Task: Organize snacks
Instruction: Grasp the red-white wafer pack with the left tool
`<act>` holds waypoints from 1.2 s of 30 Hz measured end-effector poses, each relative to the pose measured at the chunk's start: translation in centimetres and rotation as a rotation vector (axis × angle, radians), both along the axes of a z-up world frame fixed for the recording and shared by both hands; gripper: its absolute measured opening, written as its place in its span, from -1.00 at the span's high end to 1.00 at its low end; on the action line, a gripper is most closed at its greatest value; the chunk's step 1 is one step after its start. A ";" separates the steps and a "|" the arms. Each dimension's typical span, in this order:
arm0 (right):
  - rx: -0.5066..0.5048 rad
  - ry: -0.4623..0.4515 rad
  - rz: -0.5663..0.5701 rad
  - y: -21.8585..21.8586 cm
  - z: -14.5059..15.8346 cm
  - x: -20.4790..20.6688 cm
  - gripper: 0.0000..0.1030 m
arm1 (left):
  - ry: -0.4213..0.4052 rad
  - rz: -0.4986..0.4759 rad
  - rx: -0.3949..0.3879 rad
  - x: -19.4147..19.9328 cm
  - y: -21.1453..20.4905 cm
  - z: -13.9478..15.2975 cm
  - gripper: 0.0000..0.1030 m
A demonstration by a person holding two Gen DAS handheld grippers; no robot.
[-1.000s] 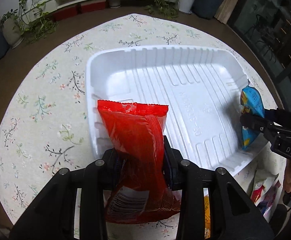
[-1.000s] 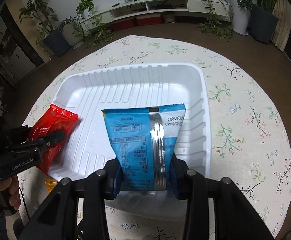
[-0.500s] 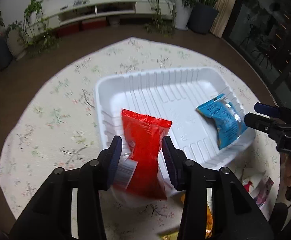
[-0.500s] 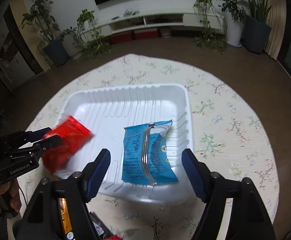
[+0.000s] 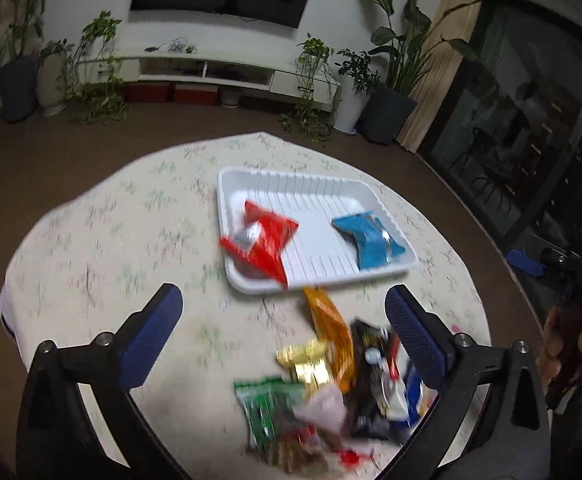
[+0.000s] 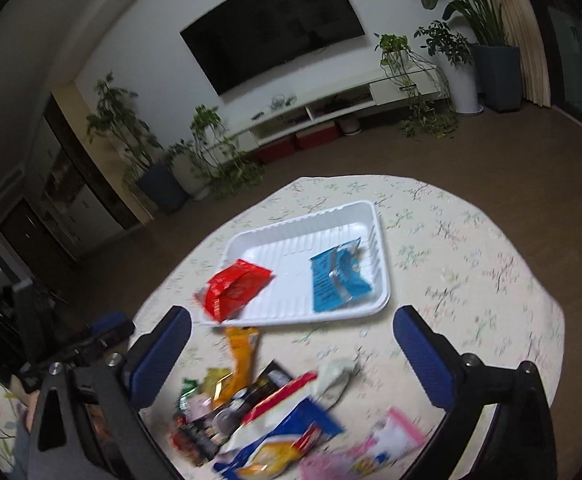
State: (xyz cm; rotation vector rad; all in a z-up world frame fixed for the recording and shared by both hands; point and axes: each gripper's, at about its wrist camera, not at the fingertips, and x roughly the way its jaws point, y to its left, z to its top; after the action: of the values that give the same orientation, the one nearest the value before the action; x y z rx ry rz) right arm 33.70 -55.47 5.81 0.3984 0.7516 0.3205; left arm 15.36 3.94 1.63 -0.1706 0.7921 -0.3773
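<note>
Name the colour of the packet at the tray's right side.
Blue packet, clearest in the right wrist view.

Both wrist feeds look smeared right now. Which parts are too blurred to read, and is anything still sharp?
Left wrist view: snack pile and red packet motion-smeared, white tray soft, far room sharper. Right wrist view: pile blurred, labels unreadable; blue packet recognizable; fisheye bends the walls.

A ribbed white plastic tray (image 5: 287, 178) is lying on a matt floral cloth-covered table (image 5: 111, 240), holding glossy red packet (image 5: 265, 238) and blue packet (image 5: 369, 238).
</note>
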 end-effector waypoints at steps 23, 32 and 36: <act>0.191 0.382 -0.027 1.7 -11.7 -11.4 -0.95 | 0.037 -0.008 0.136 -12.7 -2.9 -7.9 -0.92; 0.221 0.316 0.058 3.1 -10.6 -12.3 -0.96 | 0.082 -0.113 0.179 -10.7 -4.2 -9.1 -0.39; 0.143 0.325 0.027 3.3 -10.6 -12.4 -0.96 | 0.085 -0.151 0.208 -10.2 -5.0 -9.8 -0.39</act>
State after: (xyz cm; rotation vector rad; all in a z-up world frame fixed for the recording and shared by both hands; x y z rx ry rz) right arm 21.33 -52.12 -4.83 0.5840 1.0559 0.3405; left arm 5.12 -1.08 -8.19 0.0689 0.9256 -0.4298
